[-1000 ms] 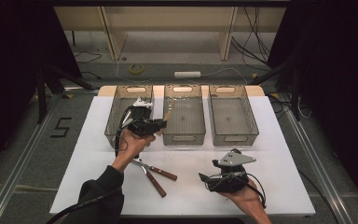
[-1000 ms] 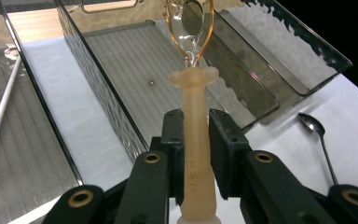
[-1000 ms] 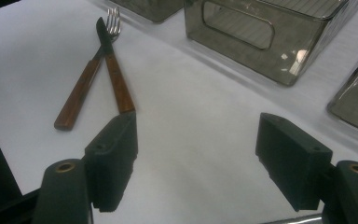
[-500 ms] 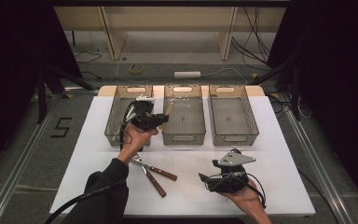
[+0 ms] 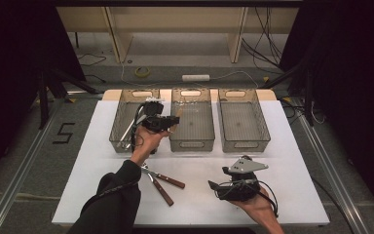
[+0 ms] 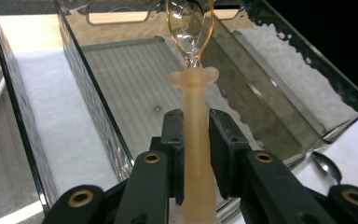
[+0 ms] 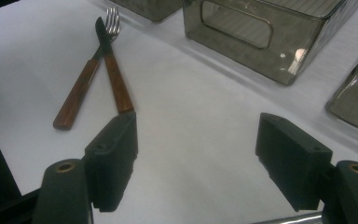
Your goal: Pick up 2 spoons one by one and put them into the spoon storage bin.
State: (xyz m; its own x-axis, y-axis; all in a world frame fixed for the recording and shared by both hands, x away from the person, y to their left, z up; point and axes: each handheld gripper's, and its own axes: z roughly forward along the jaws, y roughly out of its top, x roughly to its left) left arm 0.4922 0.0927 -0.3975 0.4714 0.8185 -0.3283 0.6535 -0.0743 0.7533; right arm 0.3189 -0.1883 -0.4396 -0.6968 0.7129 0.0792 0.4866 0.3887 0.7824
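Three smoky, see-through bins are sitting in a row along the far half of the white table [image 5: 292,161]. The left bin [image 5: 121,124] is holding a pale, slim utensil lying on its ribbed floor; what kind it is cannot be told. The middle bin [image 5: 190,122] is showing a ribbed floor with one small speck on it, and the right bin [image 5: 243,119] is showing nothing but its floor. Each bin has a slot handle cut in its end wall.

The left gripper [image 5: 171,121] is hanging above the wall between the left and middle bins, its jaws clamped on the frosted, peach-toned handle of a wire utensil [image 6: 193,140]. In the left gripper view the handle is running straight out between the pads, its long axis in line with the jaws, and its clear copper-wire loop is pointing toward the far end of the middle bin [image 6: 135,84]. A spoon bowl [image 6: 328,165] is lying on the table just outside that bin.

The right gripper [image 5: 213,185] is resting in the person's hand near the front edge, its jaws standing wide apart with only bare table between them.

A wooden-handled knife [image 7: 112,70] and fork [image 7: 86,77] are lying crossed on the table, tips toward the bins. The figure 5 [image 5: 64,132] is taped on the floor left of the table.
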